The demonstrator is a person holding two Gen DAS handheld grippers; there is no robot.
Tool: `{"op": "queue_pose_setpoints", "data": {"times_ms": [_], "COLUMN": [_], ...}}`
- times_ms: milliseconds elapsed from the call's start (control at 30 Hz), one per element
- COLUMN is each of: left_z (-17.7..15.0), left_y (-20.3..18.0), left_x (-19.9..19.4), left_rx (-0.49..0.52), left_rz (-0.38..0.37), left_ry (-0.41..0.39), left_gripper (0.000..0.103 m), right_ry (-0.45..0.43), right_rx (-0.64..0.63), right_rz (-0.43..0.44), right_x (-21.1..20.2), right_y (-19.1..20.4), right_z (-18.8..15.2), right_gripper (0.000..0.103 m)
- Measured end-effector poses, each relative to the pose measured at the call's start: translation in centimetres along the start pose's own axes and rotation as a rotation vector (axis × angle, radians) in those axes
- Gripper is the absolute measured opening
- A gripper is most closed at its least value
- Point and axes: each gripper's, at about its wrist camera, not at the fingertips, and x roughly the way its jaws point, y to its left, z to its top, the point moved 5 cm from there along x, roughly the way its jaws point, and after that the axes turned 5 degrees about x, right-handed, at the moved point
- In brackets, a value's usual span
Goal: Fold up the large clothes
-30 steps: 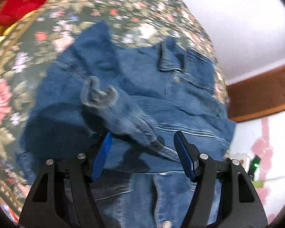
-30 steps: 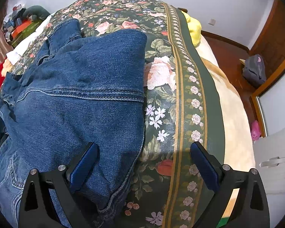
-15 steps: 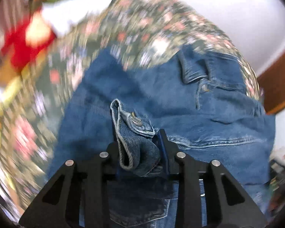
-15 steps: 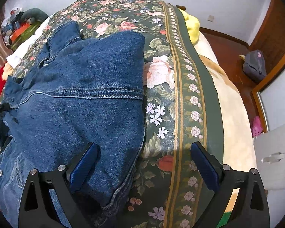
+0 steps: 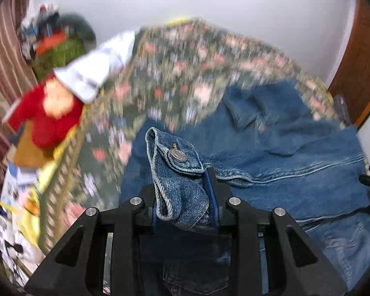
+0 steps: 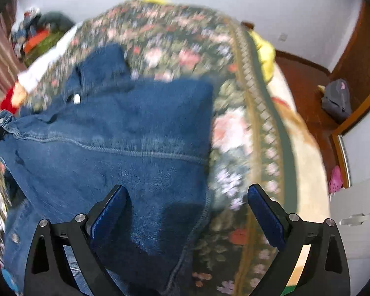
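Note:
A blue denim jacket (image 5: pixel 296 157) lies spread on a dark floral bedspread (image 5: pixel 175 79). My left gripper (image 5: pixel 185 197) is shut on the jacket's sleeve cuff (image 5: pixel 175 172), which stands up bunched between the blue pads, its metal button (image 5: pixel 178 155) showing. In the right wrist view the same jacket (image 6: pixel 125 148) fills the left and middle, back panel up. My right gripper (image 6: pixel 187 212) hangs open above the jacket's right edge, one finger over denim and the other over the bedspread (image 6: pixel 236 133), holding nothing. The held cuff (image 6: pixel 0 120) shows at the far left.
A red plush toy (image 5: pixel 46 118) and white cloth (image 5: pixel 96 69) lie at the bed's left edge beside a pile of clothes (image 5: pixel 59 42). Right of the bed are a wooden floor, a grey bag (image 6: pixel 336 100) and a white cabinet (image 6: pixel 355 219).
My left gripper went from open over the sleeve to shut on its cuff, then lifted and rolled with it. The right gripper stayed open and shifted slightly over the jacket's edge.

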Motion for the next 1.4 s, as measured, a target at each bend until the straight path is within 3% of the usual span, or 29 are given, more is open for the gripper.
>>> {"op": "queue_pose_setpoints", "data": {"times_ms": [100, 200, 267, 333, 433, 500, 600, 733, 1000, 1167, 1300, 1367, 1400], "left_z": [-2.5, -4.6, -5.1, -5.4, -5.6, -5.3, -4.1, -2.5, -1.2, 1.3, 2.3, 2.7, 2.9], "left_y": [0.7, 0.3, 0.5, 1.1, 1.7, 2.2, 3.2, 4.9, 7.4, 7.7, 6.7, 6.0, 5.6], "left_x": [3.3, 4.6, 4.1, 3.1, 1.4, 0.3, -1.4, -2.2, 6.0, 7.6, 10.6, 11.7, 12.0], "left_rx": [-0.029, -0.029, -0.028, -0.025, -0.011, 0.001, 0.015, -0.003, -0.087, -0.135, -0.128, -0.101, -0.091], "left_rz": [-0.012, -0.012, -0.027, -0.024, -0.04, -0.056, -0.013, -0.001, -0.061, -0.175, -0.198, -0.184, -0.176], "left_ry": [0.112, 0.173, 0.169, 0.163, 0.154, 0.158, 0.134, 0.077, 0.199, 0.121, 0.189, 0.196, 0.192], "left_gripper": [0.039, 0.048, 0.051, 0.063, 0.072, 0.074, 0.074, 0.093, 0.093, 0.09, 0.068, 0.064, 0.054], "right_ry": [0.003, 0.058, 0.071, 0.069, 0.06, 0.052, 0.028, 0.01, 0.026, 0.031, 0.051, 0.093, 0.11], "right_rx": [0.035, 0.098, 0.115, 0.104, 0.088, 0.081, 0.079, 0.109, 0.235, 0.314, 0.293, 0.285, 0.278], "right_rz": [0.008, 0.08, 0.096, 0.073, 0.056, 0.056, 0.06, 0.097, 0.209, 0.294, 0.355, 0.42, 0.426], "right_x": [0.8, 1.2, 1.3, 0.9, 0.2, -0.2, -0.9, -1.1, 1.2, 2.9, 4.2, 5.3, 5.9], "right_y": [-0.4, -1.5, -2.1, -2.4, -2.8, -3.0, -3.2, -3.4, -4.2, -4.8, -3.3, -1.9, -1.3], "right_z": [-0.5, -0.7, -0.8, -0.9, -1.1, -1.0, -0.3, 1.0, 4.0, 6.5, 8.6, 8.8, 8.7], "right_gripper": [0.103, 0.103, 0.103, 0.103, 0.103, 0.103, 0.103, 0.103, 0.103, 0.102, 0.083, 0.07, 0.063]}}
